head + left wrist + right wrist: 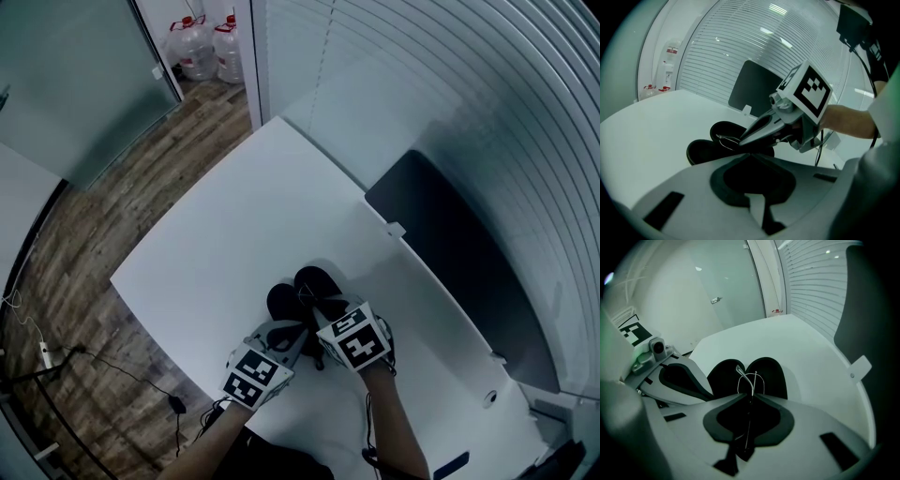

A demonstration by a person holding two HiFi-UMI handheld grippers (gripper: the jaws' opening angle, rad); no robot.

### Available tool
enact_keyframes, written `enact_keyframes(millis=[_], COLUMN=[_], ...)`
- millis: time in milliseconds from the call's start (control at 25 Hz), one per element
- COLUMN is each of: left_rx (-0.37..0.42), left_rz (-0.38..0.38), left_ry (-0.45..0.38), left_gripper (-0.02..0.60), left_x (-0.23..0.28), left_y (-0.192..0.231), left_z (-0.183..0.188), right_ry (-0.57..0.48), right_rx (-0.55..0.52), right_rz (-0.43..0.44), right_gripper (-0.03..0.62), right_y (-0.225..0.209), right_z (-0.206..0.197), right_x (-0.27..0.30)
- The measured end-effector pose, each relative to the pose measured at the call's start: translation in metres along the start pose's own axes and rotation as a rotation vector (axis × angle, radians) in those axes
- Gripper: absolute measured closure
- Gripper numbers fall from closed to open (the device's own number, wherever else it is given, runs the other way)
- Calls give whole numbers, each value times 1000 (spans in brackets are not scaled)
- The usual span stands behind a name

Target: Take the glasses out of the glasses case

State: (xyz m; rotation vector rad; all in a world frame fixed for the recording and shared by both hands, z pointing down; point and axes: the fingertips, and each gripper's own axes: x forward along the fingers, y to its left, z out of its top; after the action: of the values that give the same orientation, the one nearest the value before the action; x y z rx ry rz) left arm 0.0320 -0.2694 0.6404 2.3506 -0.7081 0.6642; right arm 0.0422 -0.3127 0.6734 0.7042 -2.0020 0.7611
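Seen along its own two jaws, the right gripper (751,395) has them drawn nearly together, pinching thin wire-framed glasses (749,379) that stick up between the tips. Just behind lies an open black glasses case (772,373) on a white table (797,341). The left gripper (701,390) reaches the case's left rim. White blinds (811,287) and a dark panel (862,324) stand behind.

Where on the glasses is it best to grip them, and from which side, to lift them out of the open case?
Grip the glasses by the thin wire that stands up over the glasses case, coming steeply down from the near side. The case lies open upward, so that part is free; the right gripper already pinches it there.
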Motion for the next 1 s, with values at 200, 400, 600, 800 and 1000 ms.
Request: enact_keyframes(millis=[200, 400, 600, 800, 1000], left_rx=[-9, -10, -12, -18, -33], left_rz=[3, 3, -11, -20, -31], left_ry=[-21, -39, -51, -63, -77], left_gripper=[580, 580, 580, 580, 580], left_x=[0, 1, 2, 2, 1], left_y=[-1, 0, -2, -5, -5], left_z=[1, 4, 6, 7, 6], right_ry=[-9, -18, -33, -39, -41], right_rx=[-23, -46, -37, -42, -44], right_rz=[-22, -57, -75, -85, -87], right_gripper=[549, 553, 557, 559, 560], right_y=[1, 1, 0, 1, 1], right_z=[-2, 1, 3, 3, 3], right_x=[1, 1, 1, 0, 0])
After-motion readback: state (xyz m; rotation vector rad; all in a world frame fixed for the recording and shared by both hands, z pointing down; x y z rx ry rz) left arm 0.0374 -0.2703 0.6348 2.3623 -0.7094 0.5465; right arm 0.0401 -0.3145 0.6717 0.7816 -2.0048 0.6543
